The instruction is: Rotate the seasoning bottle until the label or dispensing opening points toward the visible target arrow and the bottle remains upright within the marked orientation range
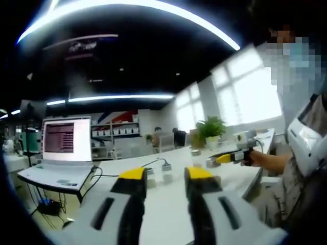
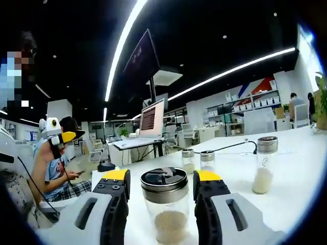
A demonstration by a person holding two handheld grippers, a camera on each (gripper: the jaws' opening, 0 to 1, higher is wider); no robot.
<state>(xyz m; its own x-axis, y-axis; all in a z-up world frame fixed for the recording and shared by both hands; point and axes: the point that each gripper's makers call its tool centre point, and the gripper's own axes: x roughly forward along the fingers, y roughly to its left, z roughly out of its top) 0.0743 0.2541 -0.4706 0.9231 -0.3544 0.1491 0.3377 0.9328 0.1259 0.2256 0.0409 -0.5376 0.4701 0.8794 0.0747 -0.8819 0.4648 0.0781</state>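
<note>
Left gripper (image 1: 167,179): we see its yellow-tipped jaws spread apart with nothing between them, raised above the white table (image 1: 168,204).
Right gripper (image 2: 162,184): we see its jaws spread to either side of the nearest bottle; whether the pads touch the glass we cannot tell. In the left gripper view it comes in from the right, held by a person's hand (image 1: 254,157).
Seasoning bottle (image 2: 164,204): a clear glass jar with a dark metal lid, upright on the table (image 2: 291,168), pale grains filling its lower part. It stands between the right gripper's jaws.
Other bottles: a taller one (image 2: 264,164) with white powder stands upright to the right; two small ones (image 2: 188,160) (image 2: 207,160) stand side by side farther back. In the left gripper view, small jars (image 1: 166,172) stand just beyond the jaw tips.
Laptop (image 1: 65,148): open on a stand left of the table, screen lit.
Potted plant (image 1: 210,129): at the far end of the table.
Cable (image 2: 232,146): a dark lead lies on the table behind the small bottles.
</note>
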